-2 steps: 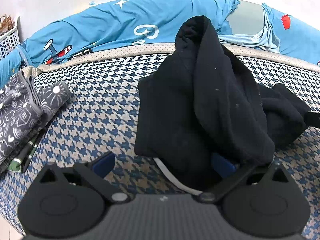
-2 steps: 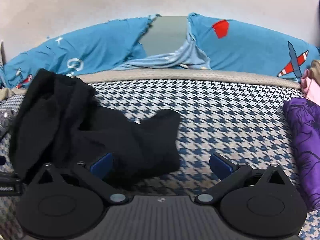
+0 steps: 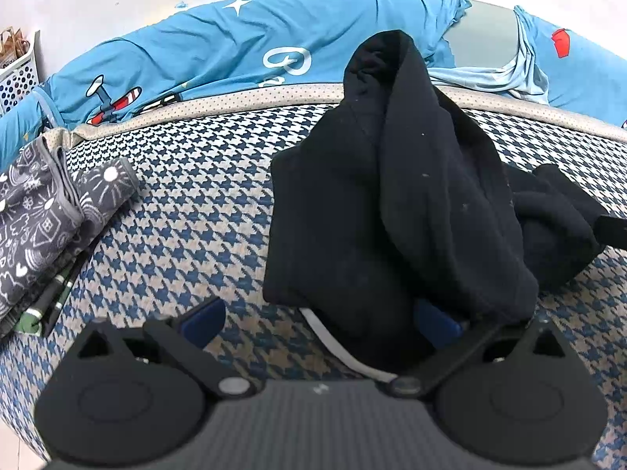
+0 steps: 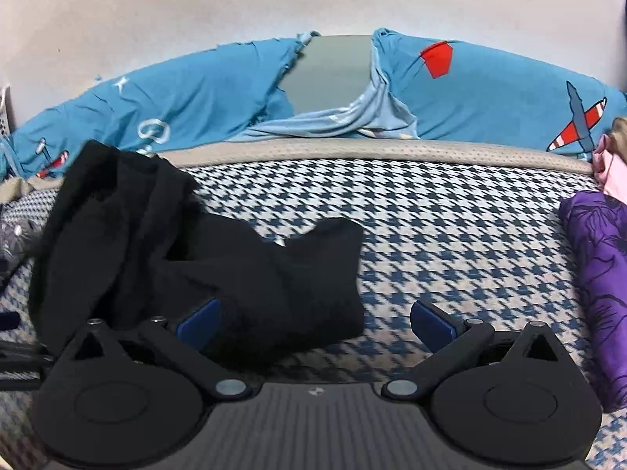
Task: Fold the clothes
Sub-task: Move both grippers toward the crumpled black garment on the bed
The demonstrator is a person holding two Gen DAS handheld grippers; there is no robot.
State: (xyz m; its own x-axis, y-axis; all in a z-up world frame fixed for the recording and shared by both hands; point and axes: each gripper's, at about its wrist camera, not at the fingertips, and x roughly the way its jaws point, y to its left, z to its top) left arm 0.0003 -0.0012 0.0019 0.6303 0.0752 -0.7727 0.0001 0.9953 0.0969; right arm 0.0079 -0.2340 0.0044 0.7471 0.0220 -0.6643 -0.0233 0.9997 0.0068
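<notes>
Garment point(image 3: 392, 203) hem between spread left fingers point(image 3: 202, 319) | right fingers point(image 4: 431, 319) spread, houndstooth ahead

Home bedroom, houndstooth bed point(image 4: 450, 235), airplane-print bedding point(image 3: 203, 58) (blue), laundry basket point(image 3: 17, 74)

A crumpled black fleece garment point(image 3: 395, 203) lies heaped on the houndstooth surface, bunched high, just ahead of the left claw point(image 3: 319, 319), spilling rightward.

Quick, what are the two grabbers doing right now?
Left gripper: open, black garment draped over one side, not gripped.
Right gripper: open, holding nothing.
</notes>
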